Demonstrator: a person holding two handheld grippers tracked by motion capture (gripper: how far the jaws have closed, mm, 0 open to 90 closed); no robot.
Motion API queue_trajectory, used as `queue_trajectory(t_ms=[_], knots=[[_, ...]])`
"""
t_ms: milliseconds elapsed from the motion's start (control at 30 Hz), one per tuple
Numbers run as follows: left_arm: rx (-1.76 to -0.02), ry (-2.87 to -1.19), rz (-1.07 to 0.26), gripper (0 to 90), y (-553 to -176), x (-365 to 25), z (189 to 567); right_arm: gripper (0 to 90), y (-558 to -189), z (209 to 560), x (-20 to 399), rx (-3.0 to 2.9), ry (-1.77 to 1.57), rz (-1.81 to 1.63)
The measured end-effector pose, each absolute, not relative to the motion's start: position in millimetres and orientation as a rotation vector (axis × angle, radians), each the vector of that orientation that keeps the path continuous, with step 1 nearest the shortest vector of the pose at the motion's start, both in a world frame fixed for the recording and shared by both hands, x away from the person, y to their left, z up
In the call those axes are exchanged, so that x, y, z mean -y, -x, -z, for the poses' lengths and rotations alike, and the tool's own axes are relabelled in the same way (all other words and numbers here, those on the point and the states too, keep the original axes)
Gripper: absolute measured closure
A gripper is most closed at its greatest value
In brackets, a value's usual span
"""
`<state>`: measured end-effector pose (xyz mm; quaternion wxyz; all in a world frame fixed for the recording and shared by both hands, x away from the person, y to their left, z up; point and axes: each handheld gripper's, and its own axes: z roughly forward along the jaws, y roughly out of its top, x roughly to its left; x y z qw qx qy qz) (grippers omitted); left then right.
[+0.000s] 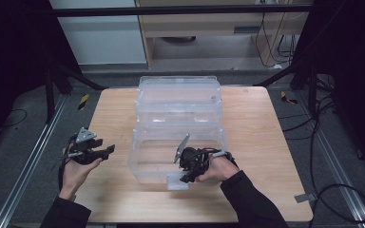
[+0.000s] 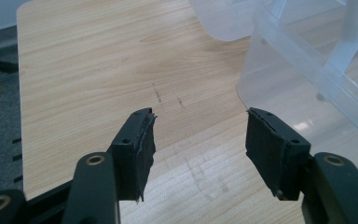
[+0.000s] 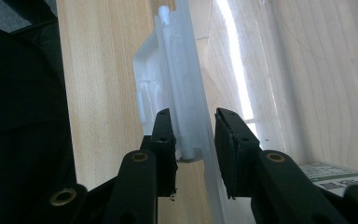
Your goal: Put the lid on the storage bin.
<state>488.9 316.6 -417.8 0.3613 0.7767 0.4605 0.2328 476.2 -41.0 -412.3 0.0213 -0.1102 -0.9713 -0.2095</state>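
Observation:
A clear plastic storage box (image 1: 178, 95) stands open on the wooden table (image 1: 252, 142), its lid tipped up behind it. At the box's near wall my right gripper (image 1: 186, 178) is turned on its side. In the right gripper view its jaws (image 3: 193, 113) are closed on the white latch flap (image 3: 168, 70) and the thin front wall (image 3: 214, 186), one pad on each side. My left gripper (image 1: 109, 151) hovers left of the box; its jaws (image 2: 200, 114) stand wide apart with bare wood between them, and the box's corner (image 2: 307, 70) lies just to their right.
The box fills the table's middle and back. Bare wood lies to its left (image 2: 98, 60) and right. Metal rails, cables and dark carpet surround the table; a cabinet (image 1: 209, 28) stands behind it.

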Motion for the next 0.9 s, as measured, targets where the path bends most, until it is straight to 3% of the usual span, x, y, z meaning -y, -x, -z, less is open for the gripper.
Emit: queue_trajectory(t_ms=[900], knots=[[-0.793, -2.094, -0.557, 42.6, -505.7, -285.3, 335.9, 70.0, -475.2, 412.6, 41.3, 3.016, 0.344, 0.654]])
